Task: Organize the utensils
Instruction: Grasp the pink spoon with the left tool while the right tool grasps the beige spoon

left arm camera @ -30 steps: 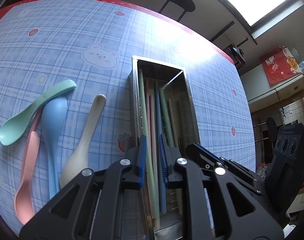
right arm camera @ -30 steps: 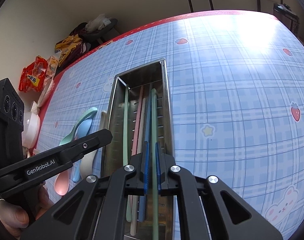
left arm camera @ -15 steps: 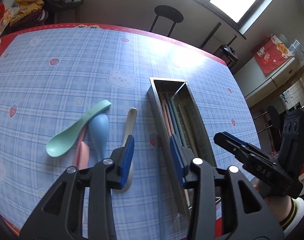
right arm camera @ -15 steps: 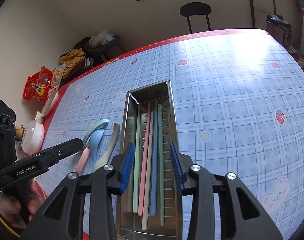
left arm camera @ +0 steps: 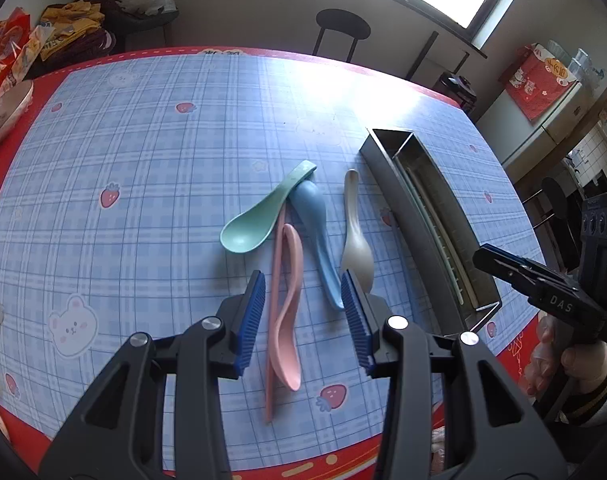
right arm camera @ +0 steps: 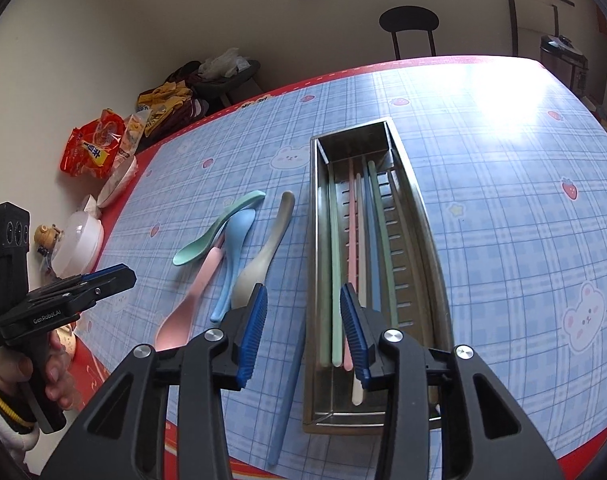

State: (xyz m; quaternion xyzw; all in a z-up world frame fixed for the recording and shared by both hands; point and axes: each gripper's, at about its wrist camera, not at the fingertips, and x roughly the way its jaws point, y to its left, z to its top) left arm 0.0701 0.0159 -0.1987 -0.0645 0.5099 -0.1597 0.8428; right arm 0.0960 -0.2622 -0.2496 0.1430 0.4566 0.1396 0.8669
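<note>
Chopsticks: several coloured chopsticks (right arm camera: 359, 248) lie lengthwise in the steel tray (right arm camera: 431, 240), so that part looks done.
Stray stick: one blue chopstick (right arm camera: 289, 384) lies on the worktop (right arm camera: 503, 220) just beside the tray's left wall, not inside; a pink one (left arm camera: 274, 320) lies under the pink spoon.
Spoons: green spoon (left arm camera: 259, 220), pink spoon (left arm camera: 289, 312), blue spoon (left arm camera: 317, 236) and beige spoon (left arm camera: 355, 240) lie bunched on the cloth left of the tray, none sorted.
Left gripper (left arm camera: 303, 320): fingers wide apart, holding nothing, hanging over the pink and blue spoons.
Right gripper (right arm camera: 303, 332): fingers wide apart, empty, straddling the tray's left wall.
Progress: judged roughly half done; the spoons and loose sticks remain.
Next: probably a spoon pick with the left.
</note>
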